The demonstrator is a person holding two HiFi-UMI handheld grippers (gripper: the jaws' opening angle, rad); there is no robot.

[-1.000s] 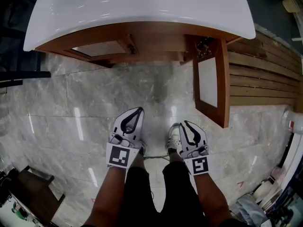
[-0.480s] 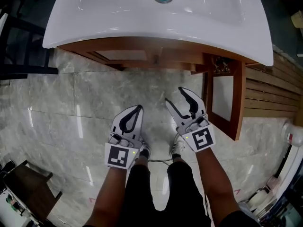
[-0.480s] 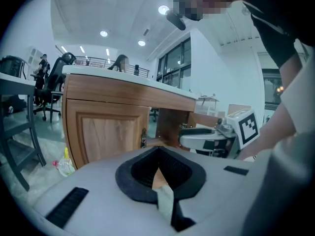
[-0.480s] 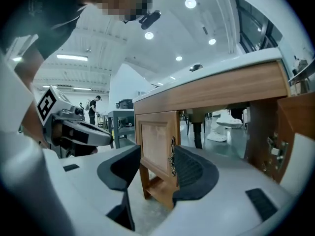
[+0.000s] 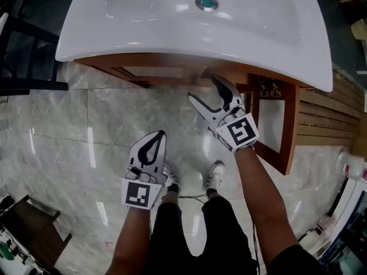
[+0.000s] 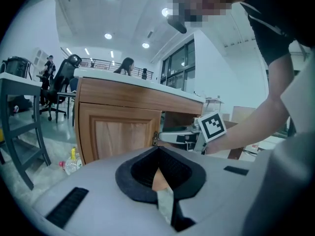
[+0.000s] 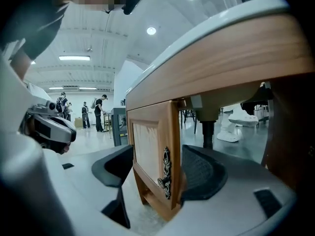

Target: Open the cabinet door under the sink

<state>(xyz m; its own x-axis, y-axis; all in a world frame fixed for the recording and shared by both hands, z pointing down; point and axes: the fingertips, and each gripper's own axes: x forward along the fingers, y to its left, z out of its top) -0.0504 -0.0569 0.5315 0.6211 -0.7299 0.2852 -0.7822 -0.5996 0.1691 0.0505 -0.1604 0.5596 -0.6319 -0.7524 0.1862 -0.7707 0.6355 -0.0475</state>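
Under the white sink [image 5: 189, 22] stands a wooden cabinet with two doors. The left door [image 5: 150, 71] is closed or nearly so; its free edge with an ornate metal handle [image 7: 166, 173] stands between the jaws of my right gripper [image 5: 203, 87]. Those jaws have just been opening and are open around the edge; the right pad [image 7: 204, 173] lies close to it. The right door [image 5: 289, 136] hangs swung out. My left gripper [image 5: 159, 135] is shut and empty, low over the floor, back from the cabinet.
A slatted wooden platform [image 5: 321, 125] lies right of the open door. A black frame [image 5: 23, 56] stands at the left and a dark stand [image 5: 23, 222] at the lower left. A small bottle [image 6: 71, 161] lies on the marble floor beside the cabinet.
My right gripper has moved forward from beside my feet up to the cabinet's middle, and its jaws have opened. The left gripper has shifted slightly left and stayed shut.
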